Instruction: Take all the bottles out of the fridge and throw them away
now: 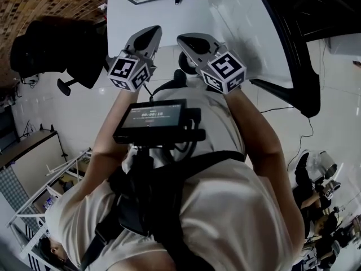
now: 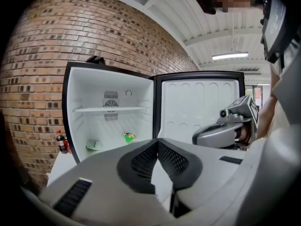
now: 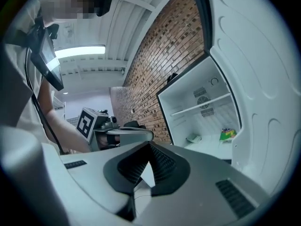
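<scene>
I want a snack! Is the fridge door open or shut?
Open. The fridge has its door swung wide, showing the white shelf inside.

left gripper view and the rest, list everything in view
brown brick wall: one, background
white fridge with black frame: one, door open, against that wall
white fridge shelf: one, upper inside
green and yellow item: one, fridge floor, right
pale flat item: one, fridge floor, left
dark bottle with red label: one, upright outside the fridge's left side
black office chair: one, head view's upper left
left tongs: one, grey, shut, empty
right tongs: one, grey, shut, empty
</scene>
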Demonstrator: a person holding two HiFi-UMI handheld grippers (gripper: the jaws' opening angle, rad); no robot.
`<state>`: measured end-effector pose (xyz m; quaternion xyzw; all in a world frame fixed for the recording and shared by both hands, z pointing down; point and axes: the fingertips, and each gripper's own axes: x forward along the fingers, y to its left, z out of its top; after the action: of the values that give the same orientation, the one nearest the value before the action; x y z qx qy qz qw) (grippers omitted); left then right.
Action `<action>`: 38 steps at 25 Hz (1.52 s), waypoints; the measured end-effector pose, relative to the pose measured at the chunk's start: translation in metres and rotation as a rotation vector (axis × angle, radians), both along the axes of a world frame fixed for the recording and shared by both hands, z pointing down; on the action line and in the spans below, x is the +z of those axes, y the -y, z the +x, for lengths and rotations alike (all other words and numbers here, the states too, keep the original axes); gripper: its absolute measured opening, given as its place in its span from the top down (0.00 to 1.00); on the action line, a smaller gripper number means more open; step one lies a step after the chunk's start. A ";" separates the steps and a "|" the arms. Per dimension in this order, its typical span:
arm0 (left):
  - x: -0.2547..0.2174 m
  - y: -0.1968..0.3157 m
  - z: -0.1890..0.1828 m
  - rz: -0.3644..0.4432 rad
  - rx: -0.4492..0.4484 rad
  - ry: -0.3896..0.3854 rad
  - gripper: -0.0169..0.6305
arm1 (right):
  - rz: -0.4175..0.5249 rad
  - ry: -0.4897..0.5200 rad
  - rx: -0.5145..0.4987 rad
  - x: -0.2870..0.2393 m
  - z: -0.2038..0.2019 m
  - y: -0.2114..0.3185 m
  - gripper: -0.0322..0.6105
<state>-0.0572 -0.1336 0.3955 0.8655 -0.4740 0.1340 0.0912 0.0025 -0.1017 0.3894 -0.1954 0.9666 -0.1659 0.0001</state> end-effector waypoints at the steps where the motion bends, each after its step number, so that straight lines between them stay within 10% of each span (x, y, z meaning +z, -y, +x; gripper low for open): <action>1: 0.002 0.002 -0.002 -0.006 -0.003 -0.001 0.97 | -0.002 -0.003 0.004 0.000 0.000 0.002 0.96; 26: 0.040 0.118 0.012 -0.129 0.302 -0.010 0.96 | -0.047 -0.145 0.451 -0.001 0.014 0.073 0.95; 38: 0.094 0.199 0.052 -0.304 0.226 -0.028 0.94 | -0.095 -0.130 0.393 0.016 0.030 0.086 0.95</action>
<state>-0.0053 -0.3324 0.4895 0.8913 -0.3465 0.2016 0.2119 0.0324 -0.1875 0.4059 -0.3902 0.8990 -0.1950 -0.0393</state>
